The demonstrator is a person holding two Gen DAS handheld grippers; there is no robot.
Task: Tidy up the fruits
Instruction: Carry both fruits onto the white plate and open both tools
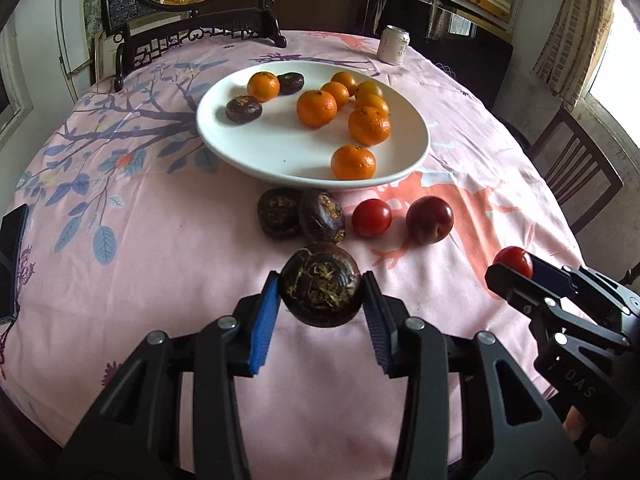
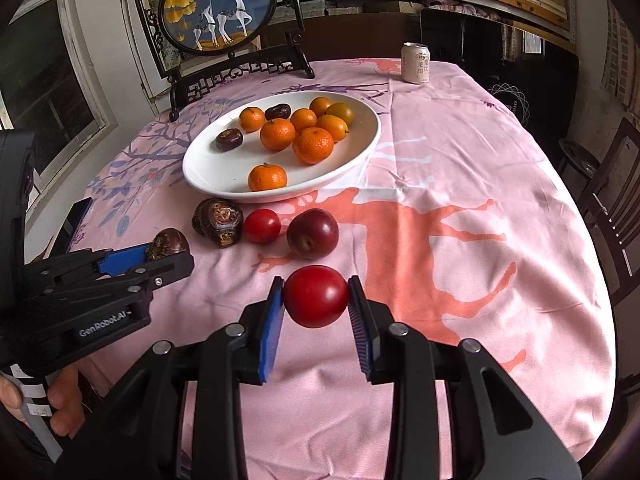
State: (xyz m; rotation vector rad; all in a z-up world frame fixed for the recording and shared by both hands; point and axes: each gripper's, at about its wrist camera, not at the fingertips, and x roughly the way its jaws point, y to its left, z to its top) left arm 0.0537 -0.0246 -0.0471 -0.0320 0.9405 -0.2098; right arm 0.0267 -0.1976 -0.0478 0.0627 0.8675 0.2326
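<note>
My left gripper (image 1: 320,294) is shut on a dark brown water chestnut (image 1: 320,286) and holds it above the cloth, in front of the white plate (image 1: 240,152). My right gripper (image 2: 316,298) is shut on a red tomato (image 2: 316,296), also above the cloth. The plate (image 2: 208,178) holds several oranges (image 2: 313,145) and two dark chestnuts (image 2: 229,139). On the cloth in front of it lie two more chestnuts (image 1: 300,216), a small tomato (image 1: 372,218) and a dark red plum (image 1: 430,219). The left gripper also shows in the right wrist view (image 2: 168,252), and the right gripper in the left wrist view (image 1: 516,266).
A drink can (image 2: 416,63) stands at the table's far edge. A framed deer screen (image 2: 218,20) stands at the far left. A dark phone (image 1: 12,260) lies at the left edge of the table. Wooden chairs (image 1: 576,168) stand to the right.
</note>
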